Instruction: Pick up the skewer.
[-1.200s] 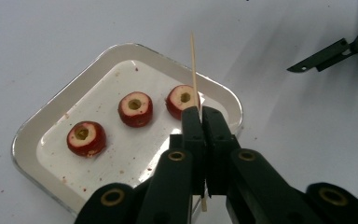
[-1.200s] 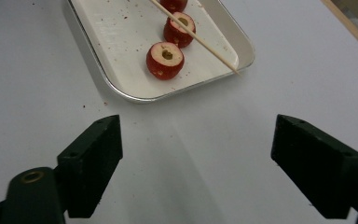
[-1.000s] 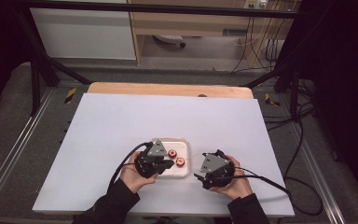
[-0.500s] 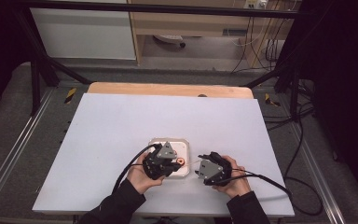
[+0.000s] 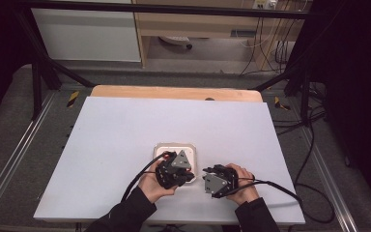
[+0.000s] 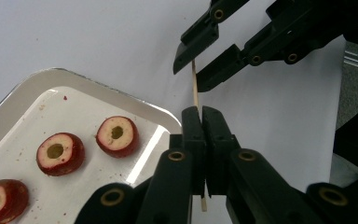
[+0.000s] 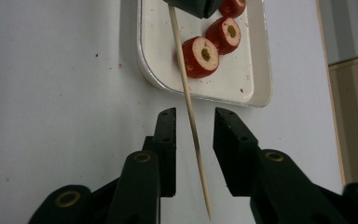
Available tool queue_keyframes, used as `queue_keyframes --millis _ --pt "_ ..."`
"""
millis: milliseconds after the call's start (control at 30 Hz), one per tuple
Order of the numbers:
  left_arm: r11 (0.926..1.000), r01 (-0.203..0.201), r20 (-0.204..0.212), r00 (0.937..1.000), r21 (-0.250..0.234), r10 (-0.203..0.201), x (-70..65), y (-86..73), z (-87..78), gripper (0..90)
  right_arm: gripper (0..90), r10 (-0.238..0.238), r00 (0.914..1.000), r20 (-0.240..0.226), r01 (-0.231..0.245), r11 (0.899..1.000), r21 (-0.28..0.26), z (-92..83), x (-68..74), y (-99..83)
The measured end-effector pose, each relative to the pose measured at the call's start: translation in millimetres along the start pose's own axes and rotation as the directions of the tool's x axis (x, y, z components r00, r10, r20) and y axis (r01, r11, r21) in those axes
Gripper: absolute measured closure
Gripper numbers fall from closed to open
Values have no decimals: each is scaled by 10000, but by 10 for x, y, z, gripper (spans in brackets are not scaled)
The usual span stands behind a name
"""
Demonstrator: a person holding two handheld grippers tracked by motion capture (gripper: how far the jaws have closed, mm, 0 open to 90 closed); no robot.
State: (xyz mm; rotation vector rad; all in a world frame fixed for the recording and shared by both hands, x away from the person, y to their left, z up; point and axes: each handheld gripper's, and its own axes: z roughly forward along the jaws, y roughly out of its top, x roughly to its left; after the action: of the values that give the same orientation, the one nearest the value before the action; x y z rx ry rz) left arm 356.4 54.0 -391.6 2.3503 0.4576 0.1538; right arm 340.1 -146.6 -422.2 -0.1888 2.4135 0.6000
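Note:
My left gripper (image 6: 201, 112) is shut on a thin wooden skewer (image 6: 195, 86) that points out past its jaws. The skewer (image 7: 191, 121) runs between the jaws of my right gripper (image 7: 195, 116), which stand open on either side without touching it. In the left gripper view the right gripper (image 6: 193, 63) faces me, its open jaws around the skewer's far end. A white tray (image 6: 37, 79) holds three red fruit slices with cored centres (image 6: 117, 136) (image 6: 60, 153) (image 6: 0, 198). From above, the left gripper (image 5: 175, 171) hangs over the tray's (image 5: 174, 147) near edge and the right gripper (image 5: 216, 181) is just to its right.
The tray (image 7: 151, 60) lies on a white table sheet (image 5: 125, 130) with wide bare space to the left and behind. A wooden table edge (image 5: 174, 92) runs along the back. Cables (image 5: 280, 186) trail from the right gripper toward the right.
The left gripper has swung right over the tray's near edge, toward the right gripper. The right gripper has turned to face it, closing the gap between them.

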Motion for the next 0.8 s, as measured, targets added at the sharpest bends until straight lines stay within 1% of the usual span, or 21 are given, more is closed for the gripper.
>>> queue_keyframes --millis 33,67,167,200,233,267,333,367,400,533,600,700,733,767,800 --pt "10000 -16 38 10000 -2 16 -4 3 3 885 742 0 10000 0 0 10000 0 0 0 0" --pt "10000 -44 63 10000 10 44 -8 6 4 885 764 -200 9998 -88 201 9998 20 -1 5 -2" --pt "9999 -104 101 9999 30 103 -15 11 9 885 798 -439 9989 -153 440 9990 42 2 17 -1" --pt "9999 -126 124 9998 37 125 -17 11 11 885 798 -439 9989 -153 440 9990 42 2 17 -1" --pt "9999 -145 139 9998 57 145 -19 11 13 885 829 -708 9973 -170 709 9975 51 0 27 1" --pt "9999 -160 153 9998 57 159 -22 11 16 885 829 -708 9973 -170 709 9975 51 0 27 1" --pt "9998 -170 163 9997 72 168 -25 11 19 885 856 -1045 9944 -142 1046 9945 48 3 35 -4" --pt "9998 -181 179 9997 62 180 -26 10 22 885 856 -1045 9944 -142 1046 9945 48 3 35 -4" --pt "9998 -173 198 9997 58 172 -27 10 25 885 871 -1151 9932 -178 1152 9933 78 0 41 -5" --pt "9996 -216 236 9995 158 212 -24 9 37 885 884 -1409 9897 -256 1412 9899 119 -6 41 -8" --pt "9995 -219 279 9994 211 213 -19 8 41 885 885 -1430 9894 -248 1434 9896 147 -10 43 -7" --pt "9996 -137 342 9993 252 128 -6 7 42 881 887 -1610 9866 -271 1614 9868 140 -16 44 -6" --pt "9993 -143 337 9993 356 131 0 9 40 869 888 -1777 9837 -262 1779 9840 79 -14 39 -4" --pt "9991 -121 302 9995 406 109 7 11 34 839 888 -1797 9835 -229 1801 9836 138 -13 41 -4" --pt "9988 -66 271 9996 480 53 13 13 31 839 888 -1797 9835 -229 1801 9836 138 -13 41 -4"
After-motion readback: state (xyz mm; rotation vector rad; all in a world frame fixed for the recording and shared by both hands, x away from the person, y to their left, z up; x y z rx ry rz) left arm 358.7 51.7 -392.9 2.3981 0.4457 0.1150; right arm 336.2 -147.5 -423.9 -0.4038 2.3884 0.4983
